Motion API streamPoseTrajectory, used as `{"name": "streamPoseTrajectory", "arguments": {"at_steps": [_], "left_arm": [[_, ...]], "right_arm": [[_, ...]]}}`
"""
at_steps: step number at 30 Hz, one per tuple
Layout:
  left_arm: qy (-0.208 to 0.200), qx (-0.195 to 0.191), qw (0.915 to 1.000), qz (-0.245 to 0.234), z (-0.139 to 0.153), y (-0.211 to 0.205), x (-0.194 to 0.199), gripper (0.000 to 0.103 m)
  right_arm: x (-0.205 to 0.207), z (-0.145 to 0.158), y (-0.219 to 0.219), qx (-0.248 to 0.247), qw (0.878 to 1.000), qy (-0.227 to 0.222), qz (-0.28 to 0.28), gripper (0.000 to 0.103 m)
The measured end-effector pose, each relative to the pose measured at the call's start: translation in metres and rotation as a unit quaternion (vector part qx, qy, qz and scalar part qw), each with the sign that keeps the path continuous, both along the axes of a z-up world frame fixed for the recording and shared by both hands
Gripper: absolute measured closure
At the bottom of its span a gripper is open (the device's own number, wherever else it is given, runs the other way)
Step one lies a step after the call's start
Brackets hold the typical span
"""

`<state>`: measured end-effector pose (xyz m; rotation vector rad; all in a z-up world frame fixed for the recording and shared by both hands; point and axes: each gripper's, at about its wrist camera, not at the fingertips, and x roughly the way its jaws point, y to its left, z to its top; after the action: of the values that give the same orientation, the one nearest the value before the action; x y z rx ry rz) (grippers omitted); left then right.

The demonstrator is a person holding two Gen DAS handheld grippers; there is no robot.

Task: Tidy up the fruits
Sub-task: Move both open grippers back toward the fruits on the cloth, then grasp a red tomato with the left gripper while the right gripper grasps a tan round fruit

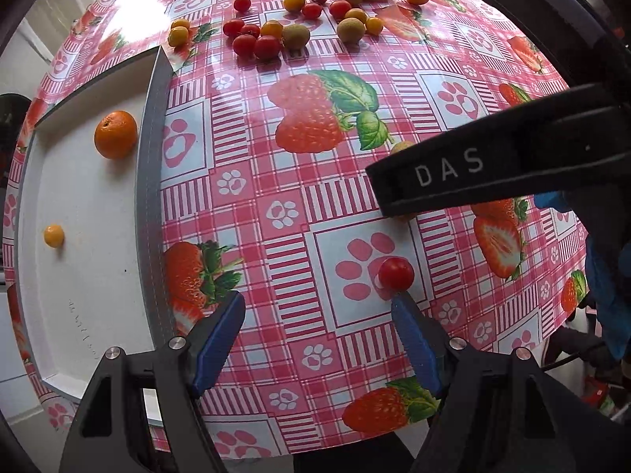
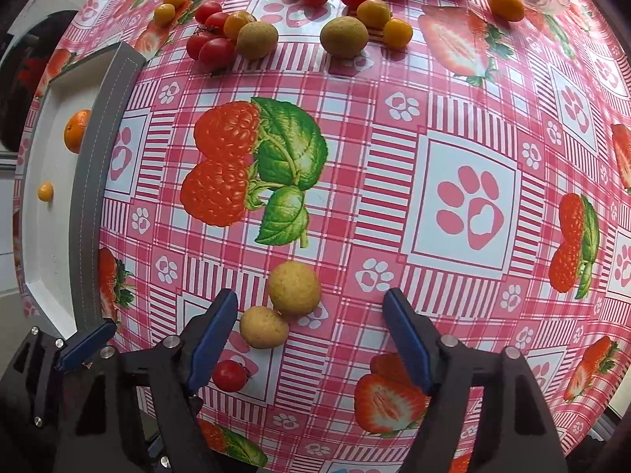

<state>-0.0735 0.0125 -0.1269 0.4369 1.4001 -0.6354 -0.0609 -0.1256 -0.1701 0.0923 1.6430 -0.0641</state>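
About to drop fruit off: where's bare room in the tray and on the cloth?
The white tray is mostly bare: free floor below the small yellow fruit, more between it and the orange. The cloth's middle, around the printed raspberries, is bare. Crowded: the far fruit pile.

My left gripper [image 1: 317,307] was wide open, its two blue fingers [image 1: 219,339] far apart and low over the table. My right gripper [image 2: 311,309] was wide open too, and it held nothing.
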Motion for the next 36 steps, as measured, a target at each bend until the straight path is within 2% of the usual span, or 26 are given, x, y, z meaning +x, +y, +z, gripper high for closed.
{"name": "streamPoseTrajectory", "arguments": {"at_steps": [2,4,5,6,10,14,15,17,20,23,28,32,35,36], "left_arm": [[0.002,-0.003,0.9999,0.011,-0.002,-0.005,0.001,0.025],[0.003,-0.001,0.9999,0.014,-0.005,-0.011,0.0,0.025],[0.003,0.0,0.9999,0.014,-0.006,-0.014,-0.001,0.025],[0.002,0.0,0.9999,0.014,-0.007,-0.017,-0.003,0.025],[0.001,-0.001,0.9998,0.019,-0.009,-0.032,-0.006,0.025],[0.011,0.018,0.9996,0.019,-0.019,-0.043,-0.012,0.026],[0.011,0.022,0.9996,0.016,-0.021,-0.045,-0.014,0.034],[0.0,0.032,0.9995,0.005,-0.021,-0.049,-0.019,0.034],[0.003,0.029,0.9995,0.006,-0.018,-0.057,-0.019,0.034],[0.006,0.024,0.9996,0.013,-0.019,-0.084,-0.005,0.034],[-0.003,0.03,0.9996,0.001,-0.014,-0.095,0.01,0.035],[-0.011,0.028,0.9995,0.0,-0.011,-0.104,0.015,0.052],[0.014,0.002,0.9998,-0.014,-0.004,-0.11,0.016,0.082],[0.013,0.004,0.9998,-0.015,-0.003,-0.113,0.017,0.082]], "right_arm": [[0.0,0.0,0.004,-0.001,1.0,-0.006,0.009,0.034],[0.001,0.002,0.007,-0.005,1.0,-0.011,0.025,0.05],[0.001,0.002,0.009,-0.004,0.999,-0.012,0.034,0.072],[0.0,0.003,0.013,-0.003,0.999,-0.01,0.041,0.075],[-0.012,0.006,0.005,0.008,0.999,-0.013,0.029,0.075],[-0.018,0.005,-0.023,0.029,0.999,-0.015,-0.006,0.075],[-0.02,0.006,-0.027,0.029,0.999,-0.016,-0.008,0.075],[-0.023,0.008,-0.033,0.032,0.999,-0.017,-0.013,0.075],[-0.026,0.012,-0.041,0.035,0.999,-0.019,-0.019,0.075],[-0.031,0.016,-0.054,0.037,0.999,-0.025,-0.03,0.075],[-0.037,0.022,-0.073,0.038,0.998,-0.027,-0.046,0.075],[-0.04,0.026,-0.084,0.04,0.997,-0.029,-0.057,0.076],[-0.044,0.029,-0.088,0.042,0.997,-0.03,-0.063,0.076],[-0.045,0.034,-0.089,0.043,0.997,-0.031,-0.063,0.076]]}}
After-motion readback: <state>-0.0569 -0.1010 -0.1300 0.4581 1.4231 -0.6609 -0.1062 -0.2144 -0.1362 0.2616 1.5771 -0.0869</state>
